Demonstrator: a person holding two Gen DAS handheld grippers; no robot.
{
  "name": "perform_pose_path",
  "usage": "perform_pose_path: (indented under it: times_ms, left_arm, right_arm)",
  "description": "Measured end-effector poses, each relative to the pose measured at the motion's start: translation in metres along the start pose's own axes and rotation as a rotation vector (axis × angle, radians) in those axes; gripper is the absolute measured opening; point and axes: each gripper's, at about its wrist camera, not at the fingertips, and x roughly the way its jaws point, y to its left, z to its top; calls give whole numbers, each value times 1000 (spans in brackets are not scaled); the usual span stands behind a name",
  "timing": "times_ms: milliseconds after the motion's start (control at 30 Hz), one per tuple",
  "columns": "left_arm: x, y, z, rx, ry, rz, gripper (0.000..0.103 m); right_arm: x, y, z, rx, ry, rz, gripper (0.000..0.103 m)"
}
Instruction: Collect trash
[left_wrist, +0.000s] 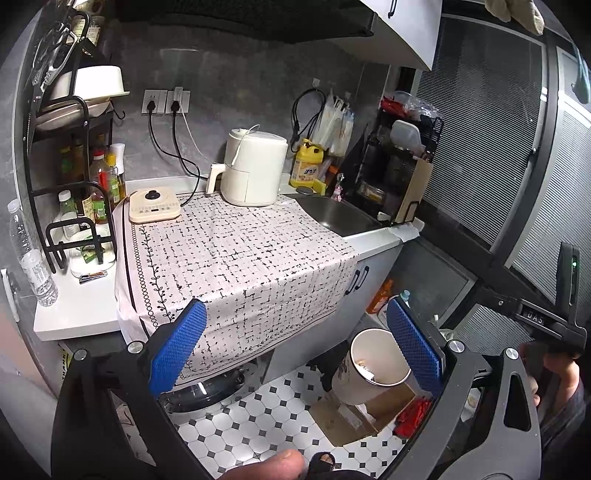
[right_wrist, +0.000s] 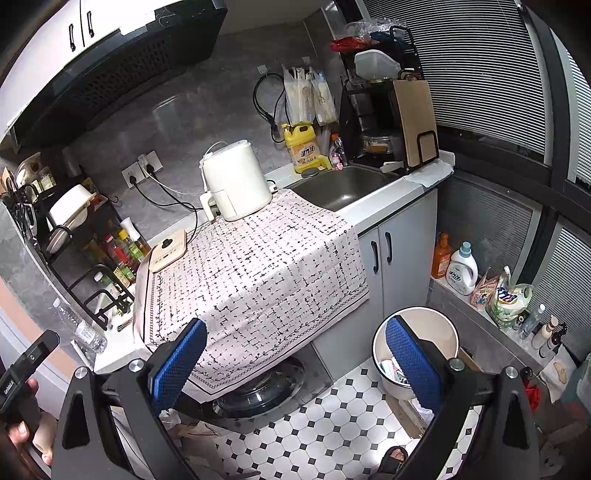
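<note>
Kitchen counter (left_wrist: 92, 306) ahead; both grippers' jaws wide apart, empty.

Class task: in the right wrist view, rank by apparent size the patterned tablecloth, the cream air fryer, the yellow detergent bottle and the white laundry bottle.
1. Patterned white tablecloth, by far the largest.
2. Cream air fryer.
3. Yellow detergent bottle and white laundry bottle with a blue cap: these look alike, so I leave them unranked.

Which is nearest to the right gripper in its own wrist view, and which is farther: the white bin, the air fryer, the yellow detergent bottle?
From the right gripper:
1. White bin, on the floor behind the right finger.
2. Air fryer, on the patterned cloth.
3. Yellow detergent bottle, by the back wall beside the sink.
</note>
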Motion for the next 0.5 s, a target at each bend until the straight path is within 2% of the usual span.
perform_pose_path:
  times_ms: [500]
  left_arm:
    - [8,2,-1,2,10,-28,97]
  right_arm:
    - [1,-3,-1,-3,7,-13,95]
